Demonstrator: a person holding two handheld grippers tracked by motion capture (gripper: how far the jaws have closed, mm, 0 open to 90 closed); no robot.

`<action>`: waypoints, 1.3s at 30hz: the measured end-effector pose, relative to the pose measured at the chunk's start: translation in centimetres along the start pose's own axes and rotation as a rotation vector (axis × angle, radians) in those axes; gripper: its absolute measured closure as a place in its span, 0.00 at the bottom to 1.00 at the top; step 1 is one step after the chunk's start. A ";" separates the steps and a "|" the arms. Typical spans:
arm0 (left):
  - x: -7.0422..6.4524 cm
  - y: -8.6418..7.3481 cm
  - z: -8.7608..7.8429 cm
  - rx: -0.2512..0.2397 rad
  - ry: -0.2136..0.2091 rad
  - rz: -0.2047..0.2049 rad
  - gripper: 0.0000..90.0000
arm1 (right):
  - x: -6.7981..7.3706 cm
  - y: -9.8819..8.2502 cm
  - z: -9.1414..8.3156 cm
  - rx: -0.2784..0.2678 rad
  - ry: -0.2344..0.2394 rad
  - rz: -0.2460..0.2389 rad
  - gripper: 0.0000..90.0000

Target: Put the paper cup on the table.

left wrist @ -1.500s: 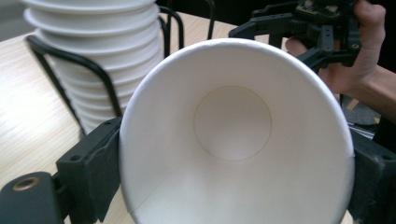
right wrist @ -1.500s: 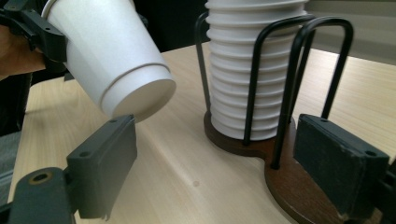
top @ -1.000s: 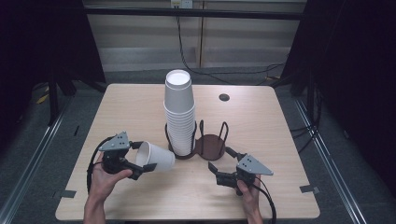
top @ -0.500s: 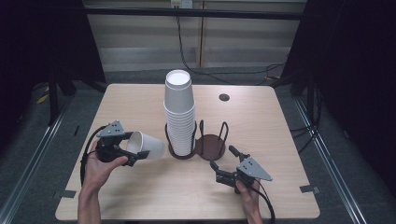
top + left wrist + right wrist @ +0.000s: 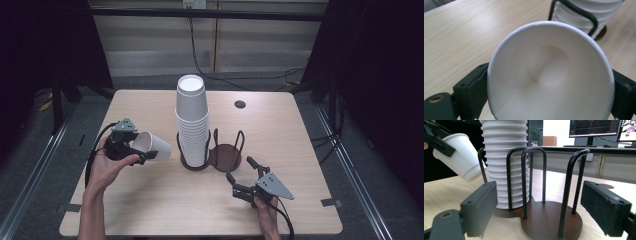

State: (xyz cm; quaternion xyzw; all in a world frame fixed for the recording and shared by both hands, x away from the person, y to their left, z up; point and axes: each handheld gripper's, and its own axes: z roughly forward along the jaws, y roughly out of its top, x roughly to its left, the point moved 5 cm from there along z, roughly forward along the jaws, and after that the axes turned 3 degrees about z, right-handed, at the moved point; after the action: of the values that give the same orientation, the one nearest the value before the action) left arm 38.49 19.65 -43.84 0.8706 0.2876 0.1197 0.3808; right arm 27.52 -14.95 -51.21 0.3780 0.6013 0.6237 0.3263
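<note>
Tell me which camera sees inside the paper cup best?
The left gripper view: it looks straight into the paper cup, down to its round bottom. The high view shows it small, lying sideways in the left gripper. The right gripper view shows its outside, tilted.

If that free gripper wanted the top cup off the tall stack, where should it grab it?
Probably the top cup by its side wall just under the closed end, coming in level from the open right gripper side: it stands clear above the cup holder, whose wire loops fence the lower cups.
</note>
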 end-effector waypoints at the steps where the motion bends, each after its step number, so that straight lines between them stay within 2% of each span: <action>1: 0.0 0.1 0.1 0.002 -0.005 -0.005 0.10 | 0.0 0.0 0.0 0.000 0.006 -0.002 0.16; 4: 0.2 0.4 0.3 0.015 -0.006 -0.007 0.09 | 0.0 0.0 0.0 0.001 0.011 -0.002 0.17; 8: 0.6 0.6 1.0 0.056 0.021 -0.002 0.09 | 0.0 0.0 0.0 0.001 0.018 -0.002 0.18; 9: 0.6 0.6 1.1 0.070 0.011 -0.001 0.09 | 0.0 0.0 0.0 0.001 0.018 -0.001 0.18; 10: 0.8 0.7 1.3 0.076 0.022 0.004 0.09 | 0.0 0.0 0.0 0.000 0.018 -0.003 0.18; 16: 1.6 0.6 2.4 0.135 0.021 0.003 0.09 | 0.0 0.0 0.0 -0.001 0.016 -0.003 0.17; 19: 1.9 0.7 2.7 0.179 0.023 0.016 0.09 | 0.0 0.0 0.0 0.000 0.016 -0.002 0.17; 21: 2.0 1.0 2.9 0.183 0.034 0.021 0.08 | 0.0 0.0 0.0 0.001 0.016 -0.001 0.17; 23: 2.2 1.1 3.0 0.200 0.007 0.022 0.08 | 0.1 0.0 0.0 -0.001 0.018 -0.003 0.17; 25: 2.4 1.2 3.2 0.229 0.019 0.028 0.08 | 0.0 0.0 0.0 0.001 0.016 -0.002 0.17; 26: 2.5 1.3 3.3 0.242 0.032 0.043 0.08 | 0.1 0.0 0.0 0.000 0.018 -0.002 0.18; 28: 2.5 1.4 3.5 0.262 0.021 0.027 0.08 | 0.1 0.0 0.0 0.000 0.018 -0.002 0.18; 29: 2.7 1.5 3.6 0.279 0.027 0.040 0.08 | 0.0 0.0 0.0 0.001 0.017 -0.003 0.18; 31: 2.9 1.6 3.6 0.300 0.066 0.043 0.08 | 0.1 0.0 0.0 -0.001 0.018 -0.005 0.18; 34: 3.0 1.3 4.1 0.322 0.050 0.023 0.08 | 0.1 0.0 0.0 -0.001 0.024 -0.007 0.20; 37: 3.4 1.0 4.5 0.360 0.063 0.028 0.07 | 0.1 0.0 0.0 0.000 0.024 -0.006 0.20; 39: 3.5 1.0 4.6 0.369 0.056 0.015 0.07 | 0.1 0.0 0.0 0.000 0.024 -0.006 0.20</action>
State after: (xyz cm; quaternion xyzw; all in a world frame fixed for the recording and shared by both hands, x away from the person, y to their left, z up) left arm 43.69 18.46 -46.31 0.9241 0.3089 0.0919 0.2055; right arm 27.47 -14.89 -51.21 0.3687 0.6065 0.6272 0.3207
